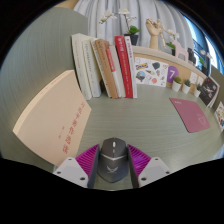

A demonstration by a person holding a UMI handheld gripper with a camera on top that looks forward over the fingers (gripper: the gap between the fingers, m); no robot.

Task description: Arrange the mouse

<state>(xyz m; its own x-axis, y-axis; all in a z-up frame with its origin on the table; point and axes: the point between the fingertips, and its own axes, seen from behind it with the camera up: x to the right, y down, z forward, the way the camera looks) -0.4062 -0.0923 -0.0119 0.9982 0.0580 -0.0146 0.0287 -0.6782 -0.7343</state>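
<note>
Mouse [112,156], dark grey, clenched between the gripper [112,163] pads over a green desk [130,120], books [110,66] upright far beyond.

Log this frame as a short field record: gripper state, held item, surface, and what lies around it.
gripper: gripper shut on the mouse
held item: dark grey mouse between the two purple pads, scroll wheel facing up
surface: grey-green table
beyond the fingers: row of upright books, one with a red spine
to one side: large beige book lying flat
other side: dark red notebook lying flat
background: shelf with cards and a potted plant
task status: mouse not yet set down, as far as visible
</note>
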